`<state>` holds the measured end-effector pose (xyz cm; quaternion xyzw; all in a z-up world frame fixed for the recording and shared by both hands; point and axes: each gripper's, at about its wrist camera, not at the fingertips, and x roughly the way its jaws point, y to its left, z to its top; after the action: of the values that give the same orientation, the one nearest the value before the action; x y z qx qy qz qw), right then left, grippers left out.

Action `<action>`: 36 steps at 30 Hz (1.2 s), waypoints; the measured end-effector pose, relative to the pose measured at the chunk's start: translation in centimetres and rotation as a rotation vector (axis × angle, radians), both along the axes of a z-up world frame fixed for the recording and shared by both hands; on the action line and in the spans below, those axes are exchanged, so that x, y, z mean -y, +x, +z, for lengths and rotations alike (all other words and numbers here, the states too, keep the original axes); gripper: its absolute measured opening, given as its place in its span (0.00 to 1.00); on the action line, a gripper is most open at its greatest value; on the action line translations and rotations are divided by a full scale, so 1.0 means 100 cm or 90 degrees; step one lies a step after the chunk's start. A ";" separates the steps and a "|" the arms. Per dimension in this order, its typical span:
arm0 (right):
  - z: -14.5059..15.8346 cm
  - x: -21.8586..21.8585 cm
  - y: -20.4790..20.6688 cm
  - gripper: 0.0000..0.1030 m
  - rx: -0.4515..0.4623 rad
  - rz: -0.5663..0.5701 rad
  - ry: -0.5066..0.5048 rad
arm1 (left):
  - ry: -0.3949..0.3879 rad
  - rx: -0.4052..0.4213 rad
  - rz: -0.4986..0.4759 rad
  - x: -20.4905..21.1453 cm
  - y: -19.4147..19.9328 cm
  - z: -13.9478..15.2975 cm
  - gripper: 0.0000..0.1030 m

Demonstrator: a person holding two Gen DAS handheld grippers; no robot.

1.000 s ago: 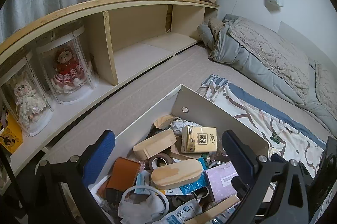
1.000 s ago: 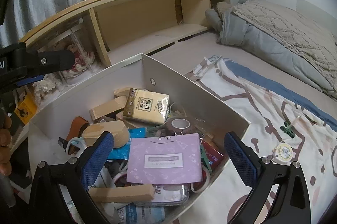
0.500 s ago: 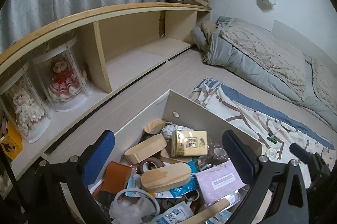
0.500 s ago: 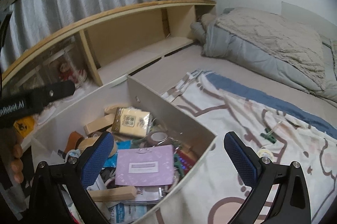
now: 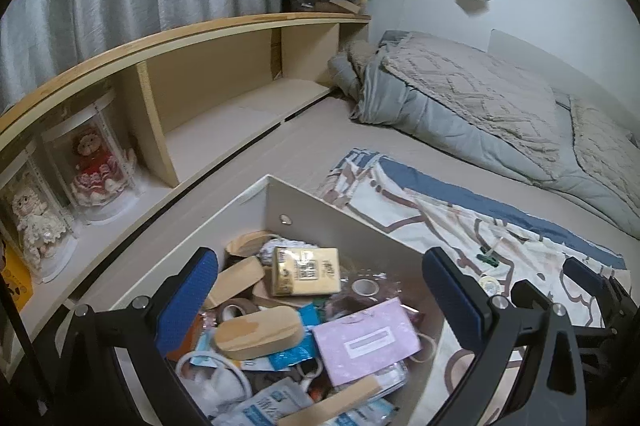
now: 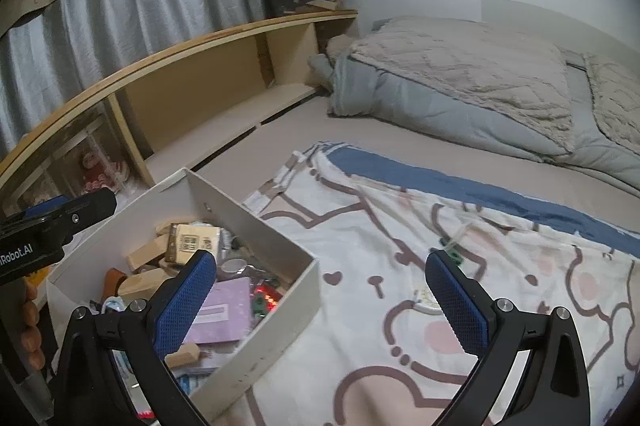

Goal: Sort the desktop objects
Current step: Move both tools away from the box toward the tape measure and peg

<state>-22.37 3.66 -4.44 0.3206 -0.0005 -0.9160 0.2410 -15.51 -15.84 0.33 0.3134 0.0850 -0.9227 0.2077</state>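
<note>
A white box (image 5: 332, 214) full of small things is set on the bed, near the edge where the wooden shelf (image 5: 224, 113) runs, with a patterned cloth (image 6: 400, 246) spread on the bed just beside it. The cloth is most likely laid there so that things can be taken out of the box and put down in tidy groups. Only two little things are seen on the cloth: a green clip (image 5: 487, 258) and a small round thing (image 5: 489, 282). In the box, a yellow tissue pack (image 5: 306, 270) is lying on top of the pile toward the far corner, a roll of tape (image 5: 365, 286) is seen just beside it, a wooden oval piece (image 5: 260, 332) is lying in the middle, and a purple card (image 5: 366, 338) is lying near the wall next to the cloth. The left gripper (image 5: 320, 298) is held above the box with its fingers spread wide, and nothing is held in them; the wooden oval piece and the purple card are seen between the two blue pads, lower down and not touched. The right gripper (image 6: 320, 302) is held over the corner of the box and the cloth, its fingers are also spread wide and bare, and the small round thing is seen just inside its right finger. Sorting seems to be only at the start, since the box looks very full.
</note>
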 end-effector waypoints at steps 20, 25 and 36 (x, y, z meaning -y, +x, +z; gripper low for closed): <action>0.008 -0.075 0.005 1.00 -0.042 -0.086 0.054 | -0.006 -0.016 -0.042 -0.060 -0.026 -0.002 1.00; 0.006 -0.088 0.007 1.00 -0.042 -0.099 0.064 | -0.005 -0.015 -0.058 -0.073 -0.030 -0.003 1.00; 0.006 -0.116 0.004 1.00 -0.030 -0.133 0.054 | 0.002 -0.031 -0.104 -0.102 -0.036 -0.003 1.00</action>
<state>-21.99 15.24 -3.80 0.3069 0.0105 -0.9428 0.1300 -19.15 -5.69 0.02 0.2973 0.0658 -0.9437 0.1292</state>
